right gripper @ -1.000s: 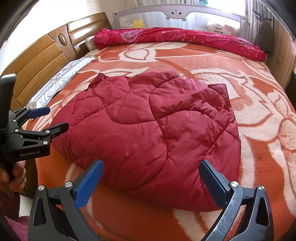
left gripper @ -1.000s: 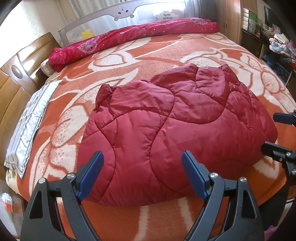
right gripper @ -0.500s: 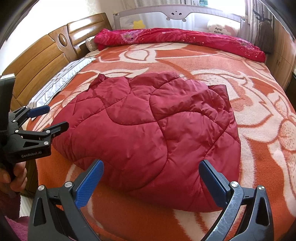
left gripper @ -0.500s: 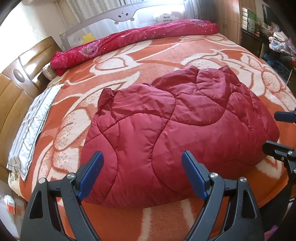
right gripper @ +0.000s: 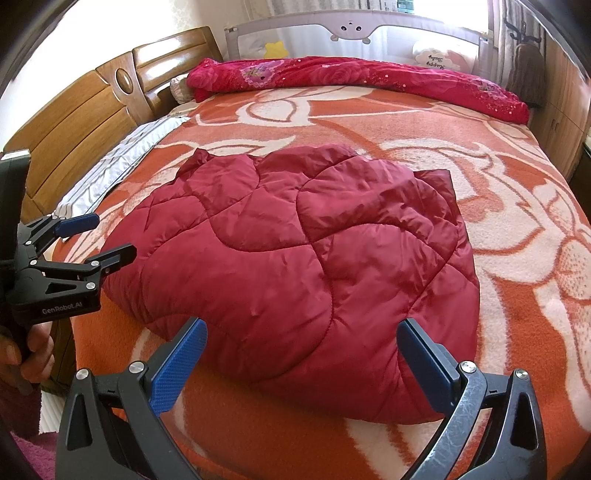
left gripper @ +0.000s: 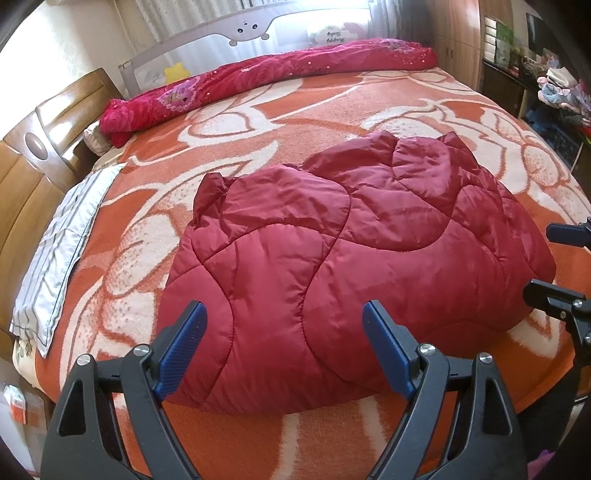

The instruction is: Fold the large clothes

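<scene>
A dark red quilted jacket (left gripper: 354,266) lies folded into a puffy bundle on the orange-and-cream flowered blanket (left gripper: 332,107) covering the bed, close to the bed's near edge and roughly midway along it. Its long axis runs side to side, parallel to that near edge; a flat dark corner of fabric sticks out at the far right of the bundle in the right wrist view. The left gripper (left gripper: 284,345) hovers over the near edge with its blue-padded fingers (left gripper: 184,347) spread wide, holding nothing. The right gripper (right gripper: 301,363) is likewise wide apart and empty, just short of the jacket's near hem. A rolled pink floral quilt (right gripper: 354,79) lies along the far edge beside the grey bed rail (right gripper: 351,29). A striped grey pillowcase (left gripper: 59,251) lies flat by the wooden headboard (right gripper: 81,107).
</scene>
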Motion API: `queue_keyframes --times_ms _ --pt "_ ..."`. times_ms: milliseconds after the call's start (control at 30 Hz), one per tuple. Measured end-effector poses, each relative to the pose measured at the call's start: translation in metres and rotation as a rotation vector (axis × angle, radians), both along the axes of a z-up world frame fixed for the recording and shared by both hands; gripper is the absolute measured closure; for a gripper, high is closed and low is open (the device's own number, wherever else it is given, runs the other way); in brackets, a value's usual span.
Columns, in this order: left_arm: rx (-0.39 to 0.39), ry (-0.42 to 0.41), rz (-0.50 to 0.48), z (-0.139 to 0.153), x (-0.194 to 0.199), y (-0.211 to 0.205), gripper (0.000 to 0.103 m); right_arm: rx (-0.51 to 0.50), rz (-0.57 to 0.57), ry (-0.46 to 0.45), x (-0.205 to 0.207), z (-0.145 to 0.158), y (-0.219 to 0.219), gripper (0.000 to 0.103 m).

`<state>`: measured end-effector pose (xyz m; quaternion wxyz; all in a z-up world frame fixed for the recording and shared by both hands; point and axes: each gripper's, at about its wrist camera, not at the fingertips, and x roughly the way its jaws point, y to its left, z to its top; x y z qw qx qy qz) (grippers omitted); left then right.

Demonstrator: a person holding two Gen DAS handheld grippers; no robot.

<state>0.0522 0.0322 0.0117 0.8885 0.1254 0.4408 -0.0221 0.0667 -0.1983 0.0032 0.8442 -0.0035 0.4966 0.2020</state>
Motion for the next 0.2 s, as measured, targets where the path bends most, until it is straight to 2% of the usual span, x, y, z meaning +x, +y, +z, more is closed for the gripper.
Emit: queue_keyframes --times_ms 200 --pt "-0.022 0.002 0.014 -0.0012 0.0023 0.0056 0.016 0.004 -0.010 0.005 0.0063 -0.0008 -0.0014 0.000"
